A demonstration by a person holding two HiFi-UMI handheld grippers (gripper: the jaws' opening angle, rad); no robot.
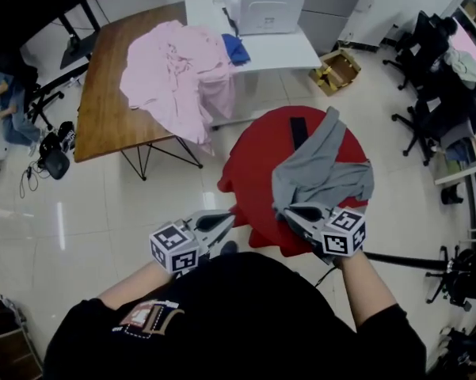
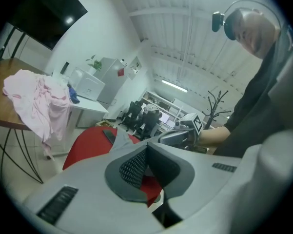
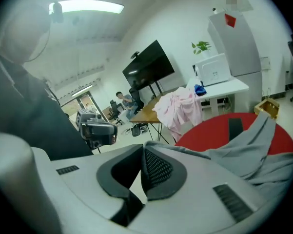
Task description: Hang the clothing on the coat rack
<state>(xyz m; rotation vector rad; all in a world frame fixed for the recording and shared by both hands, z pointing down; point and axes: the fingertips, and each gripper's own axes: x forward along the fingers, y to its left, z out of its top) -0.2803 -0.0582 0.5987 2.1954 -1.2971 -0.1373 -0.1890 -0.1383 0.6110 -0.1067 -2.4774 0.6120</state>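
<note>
A grey garment (image 1: pixel 321 169) hangs up off a round red table (image 1: pixel 257 157), bunched at one end in my right gripper (image 1: pixel 289 210), which is shut on it. In the right gripper view the grey cloth (image 3: pixel 253 145) runs out from the closed jaw tips (image 3: pixel 143 147) to the right. My left gripper (image 1: pixel 228 220) sits just left of the table's near edge, shut with nothing in it; its pads meet in the left gripper view (image 2: pixel 147 147). A dark branching coat rack (image 2: pixel 215 101) stands far off behind the right gripper (image 2: pixel 178 136).
Pink clothing (image 1: pixel 174 66) is heaped on a wooden table (image 1: pixel 103 109) at the back left, beside a white desk (image 1: pixel 293 50) with a printer (image 1: pixel 265 2) and a blue cloth (image 1: pixel 236 48). A cardboard box (image 1: pixel 337 70) and office chairs (image 1: pixel 428 77) stand to the right.
</note>
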